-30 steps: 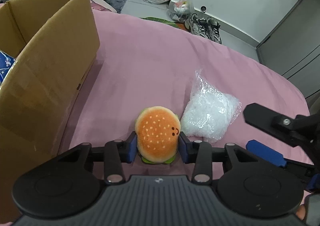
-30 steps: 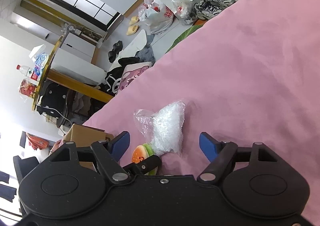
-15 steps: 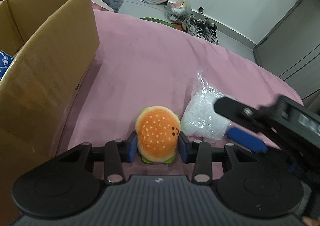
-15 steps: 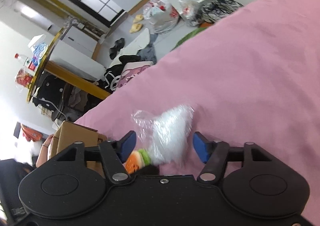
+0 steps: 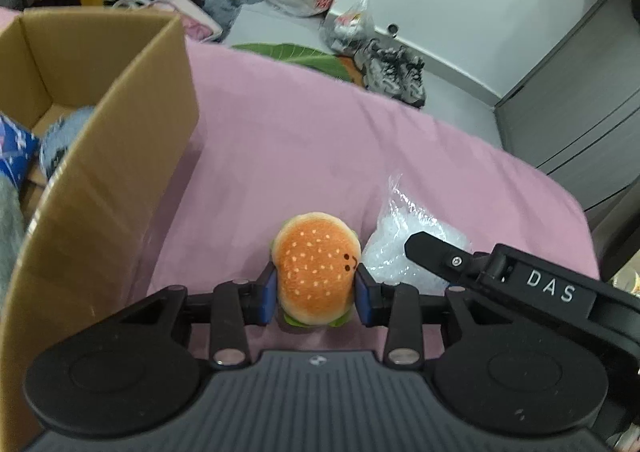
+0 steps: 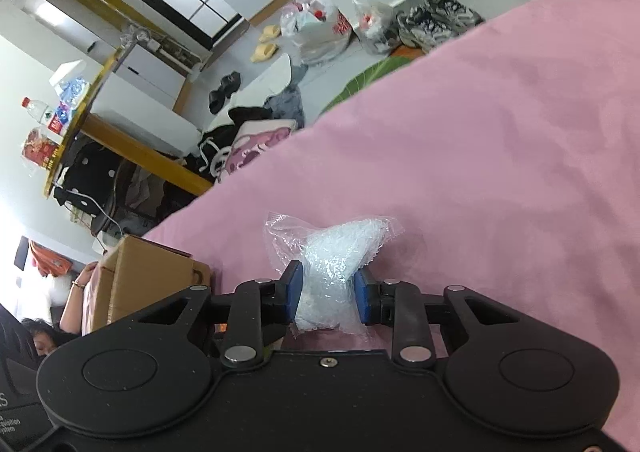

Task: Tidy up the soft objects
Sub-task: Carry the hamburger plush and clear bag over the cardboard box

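Burger plush (image 5: pixel 316 267) pinched between left jaws.

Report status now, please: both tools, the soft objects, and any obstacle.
Left tool shut on burger plush. Right tool shut on clear plastic bag. Cardboard box open at left, path over pink sheet unobstructed.

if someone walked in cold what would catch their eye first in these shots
Probably the orange burger plush, pinched between the left gripper fingers over the pink bedsheet. Next, the clear crinkly bag squeezed in the right gripper, and the open cardboard box at the left with soft items already inside.
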{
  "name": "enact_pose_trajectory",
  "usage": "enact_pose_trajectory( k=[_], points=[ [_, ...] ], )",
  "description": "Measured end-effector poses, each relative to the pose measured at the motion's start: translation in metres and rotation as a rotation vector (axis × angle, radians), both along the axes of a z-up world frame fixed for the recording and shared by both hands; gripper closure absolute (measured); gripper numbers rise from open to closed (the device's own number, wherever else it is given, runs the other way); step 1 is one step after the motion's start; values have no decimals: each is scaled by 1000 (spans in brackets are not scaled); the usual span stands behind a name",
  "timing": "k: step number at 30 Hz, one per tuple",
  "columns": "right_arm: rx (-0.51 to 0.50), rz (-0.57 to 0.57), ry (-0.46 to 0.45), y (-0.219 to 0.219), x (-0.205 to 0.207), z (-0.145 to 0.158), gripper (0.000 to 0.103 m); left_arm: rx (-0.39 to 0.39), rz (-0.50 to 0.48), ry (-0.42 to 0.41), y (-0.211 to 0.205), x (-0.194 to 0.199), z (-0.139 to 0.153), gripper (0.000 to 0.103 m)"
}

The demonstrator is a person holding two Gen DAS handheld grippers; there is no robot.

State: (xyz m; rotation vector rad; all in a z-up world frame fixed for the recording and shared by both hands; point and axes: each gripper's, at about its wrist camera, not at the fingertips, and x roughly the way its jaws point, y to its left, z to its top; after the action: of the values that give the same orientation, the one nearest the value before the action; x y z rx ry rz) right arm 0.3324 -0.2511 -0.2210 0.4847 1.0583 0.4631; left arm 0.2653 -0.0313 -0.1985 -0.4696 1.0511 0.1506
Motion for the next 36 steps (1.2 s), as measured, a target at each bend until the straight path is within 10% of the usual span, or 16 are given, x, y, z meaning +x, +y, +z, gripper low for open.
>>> enact_pose_trajectory(
  k=[36],
  points=[
    [73,-39,-212,34,-74,83,76,62,-7,-234,115,-47,124,66]
  ],
)
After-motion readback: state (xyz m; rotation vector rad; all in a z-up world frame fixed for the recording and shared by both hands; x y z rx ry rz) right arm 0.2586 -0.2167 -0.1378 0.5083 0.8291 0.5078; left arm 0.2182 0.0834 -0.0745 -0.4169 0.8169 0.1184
